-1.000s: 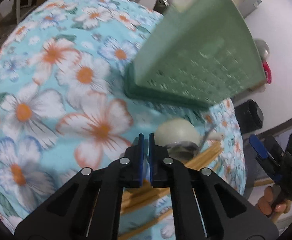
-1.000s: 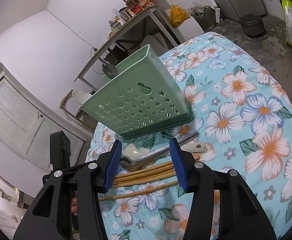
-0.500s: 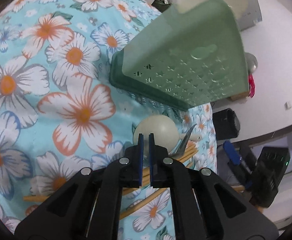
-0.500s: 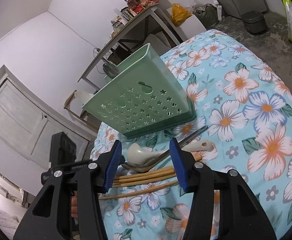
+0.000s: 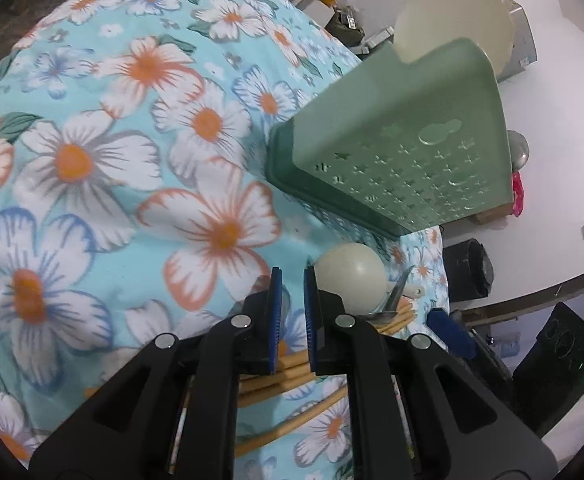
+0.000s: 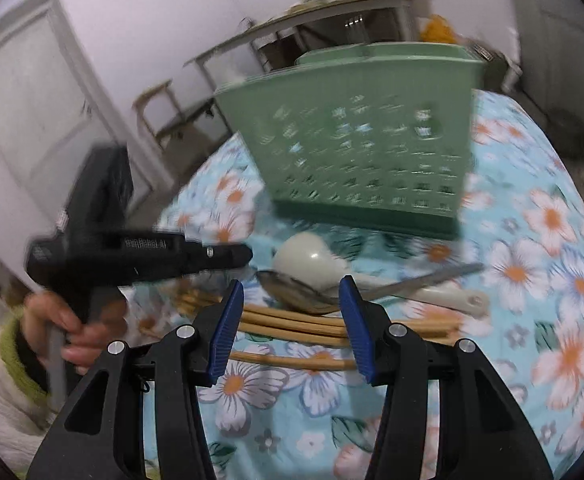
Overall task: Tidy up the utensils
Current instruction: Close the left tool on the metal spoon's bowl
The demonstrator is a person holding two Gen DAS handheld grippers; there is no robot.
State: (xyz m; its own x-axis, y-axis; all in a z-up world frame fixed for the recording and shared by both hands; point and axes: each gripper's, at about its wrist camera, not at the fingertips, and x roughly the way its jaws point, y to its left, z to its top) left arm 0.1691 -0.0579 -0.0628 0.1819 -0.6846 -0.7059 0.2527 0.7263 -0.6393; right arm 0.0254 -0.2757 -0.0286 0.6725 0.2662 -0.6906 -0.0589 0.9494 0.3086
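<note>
Utensil heap (chopsticks [image 6: 292, 322], steel spoon [image 6: 296, 294], cream ladle [image 6: 312, 256]) on bench before green caddy [image 6: 364, 140]; right gripper [image 6: 292, 326] fingers apart, empty; left gripper [image 5: 292, 316] fingers opening, empty; risk: overlapping pieces drag or scatter when one is lifted.

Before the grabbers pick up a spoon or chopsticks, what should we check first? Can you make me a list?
1. Green utensil basket standing upright on the tablecloth: ok.
2. Cream ladle, metal spoon and chopsticks lying loose in front of the basket: ok.
3. Right gripper open, nothing between its pads: ok.
4. Left gripper opening, gap narrow, nothing held: ok.
5. Sharp view of the utensils from the right wrist: not ok, blurred.
6. Room inside the basket: cannot tell.
</note>
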